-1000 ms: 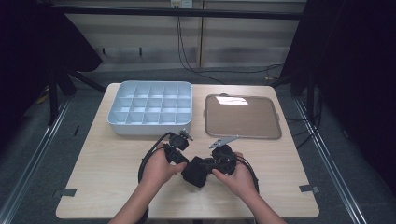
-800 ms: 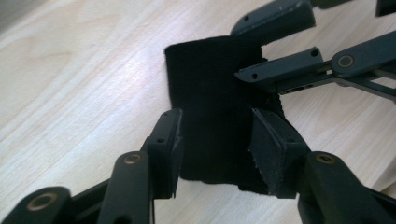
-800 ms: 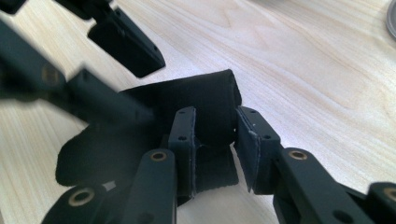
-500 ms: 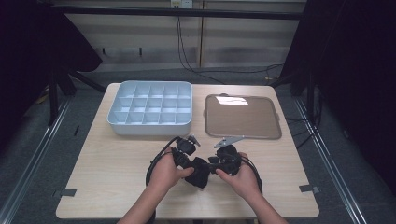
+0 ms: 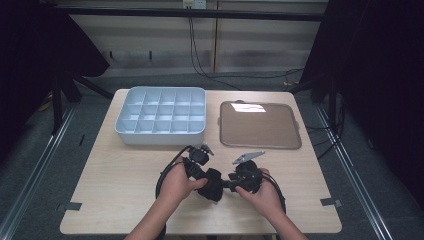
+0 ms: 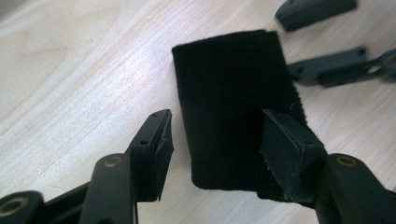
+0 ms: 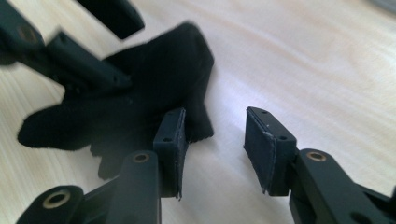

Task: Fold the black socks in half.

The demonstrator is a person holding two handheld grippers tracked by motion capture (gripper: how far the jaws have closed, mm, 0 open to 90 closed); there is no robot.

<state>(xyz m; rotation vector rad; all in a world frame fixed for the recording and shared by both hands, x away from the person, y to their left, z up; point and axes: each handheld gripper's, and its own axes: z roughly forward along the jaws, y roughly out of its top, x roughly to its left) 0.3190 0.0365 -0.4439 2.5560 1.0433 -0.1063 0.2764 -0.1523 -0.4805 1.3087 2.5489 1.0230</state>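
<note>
Left tongs (image 6: 212, 140): I am holding them low over the table (image 5: 125, 200), jaws standing apart. The black cloth (image 6: 233, 107) is lying between the pads without being pinched. These jaws have just been opening.
Cloth: it is lying folded on the bare wood near the front edge, between my two hands; in the high view (image 5: 212, 184) it is a dark lump I cannot tell apart from the tool bodies.
Hidden: my left hand (image 5: 176, 184) is covering most of the left tool from above. In the left gripper view the near corner of the cloth is slipping under the right-hand pad, so I cannot tell whether it is touching there.
Right tongs (image 7: 215, 144): jaws are also parted, with only bare wood between the pads; the cloth (image 7: 140, 107) is lying just beside the left-hand pad. These too have just been widening. My right hand (image 5: 262, 192) is gripping the tool.
Blur: the far jaws in the right gripper view are smeared.
Behind: the compartment box (image 5: 162, 116) and the brown tray (image 5: 260, 125) are sitting well apart from the cloth.
Change: my hands are sitting slightly nearer the front edge than a second ago; box and tray are staying put.
</note>
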